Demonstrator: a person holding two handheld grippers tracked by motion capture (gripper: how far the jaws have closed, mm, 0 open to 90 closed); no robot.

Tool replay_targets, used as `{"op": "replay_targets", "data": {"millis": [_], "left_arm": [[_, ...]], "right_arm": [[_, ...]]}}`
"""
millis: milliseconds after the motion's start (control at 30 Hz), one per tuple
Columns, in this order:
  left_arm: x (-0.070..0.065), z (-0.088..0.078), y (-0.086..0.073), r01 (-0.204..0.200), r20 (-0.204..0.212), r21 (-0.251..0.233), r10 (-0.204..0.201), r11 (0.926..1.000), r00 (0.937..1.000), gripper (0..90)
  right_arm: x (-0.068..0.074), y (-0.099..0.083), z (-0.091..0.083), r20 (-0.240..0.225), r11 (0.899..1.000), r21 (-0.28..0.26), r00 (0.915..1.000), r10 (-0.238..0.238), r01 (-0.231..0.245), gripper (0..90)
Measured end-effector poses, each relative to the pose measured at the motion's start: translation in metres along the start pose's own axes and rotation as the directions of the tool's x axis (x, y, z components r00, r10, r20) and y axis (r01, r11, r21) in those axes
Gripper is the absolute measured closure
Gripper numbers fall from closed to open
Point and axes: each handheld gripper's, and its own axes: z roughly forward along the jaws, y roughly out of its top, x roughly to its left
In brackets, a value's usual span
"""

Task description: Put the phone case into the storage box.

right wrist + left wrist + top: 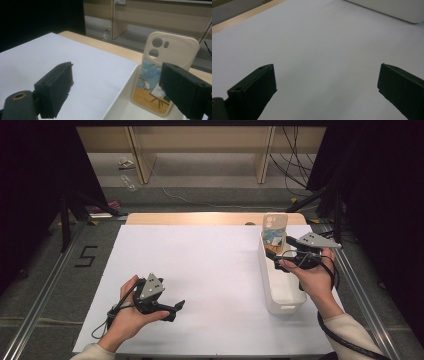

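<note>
Black jaws of my right gripper (117,87) stand apart, nothing between them, just short of the phone case (168,72) leaning upright in the far end of the white bin (280,290). I judge this the approach; next I straddle and clamp it. Left gripper (325,87) idles open over the white table (210,270).

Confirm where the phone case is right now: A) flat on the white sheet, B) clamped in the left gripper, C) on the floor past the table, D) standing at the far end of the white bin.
D: the phone case stands upright against the far end wall of the white bin, and the right gripper is open in front of it, not touching it.
</note>
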Motion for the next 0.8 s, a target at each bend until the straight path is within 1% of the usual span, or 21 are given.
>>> {"op": "replay_targets", "data": {"millis": [233, 433, 567, 800], "left_arm": [[0.000, 0.000, 0.000, 0.002, 0.000, -0.001, -0.002, 1.0000, 1.0000, 1.4], [0.001, -0.002, -0.001, 0.003, -0.005, 0.000, -0.003, 1.0000, 1.0000, 1.4], [0.003, -0.004, -0.002, 0.009, -0.010, -0.004, -0.009, 1.0000, 0.9999, 1.4], [0.003, -0.004, -0.003, 0.007, -0.010, -0.003, -0.007, 1.0000, 0.9999, 1.5]], "right_arm": [[0.004, -0.005, -0.008, -0.017, 1.000, 0.002, 0.9998, -0.004, 0.004, 12.9], [0.004, -0.010, -0.014, -0.015, 1.000, 0.002, 0.9998, -0.014, 0.014, 12.3], [0.004, -0.013, -0.018, -0.027, 1.000, 0.005, 0.9996, -0.008, 0.008, 12.1], [0.005, -0.019, -0.026, -0.035, 1.000, 0.004, 0.9994, -0.006, 0.006, 12.1]]}}
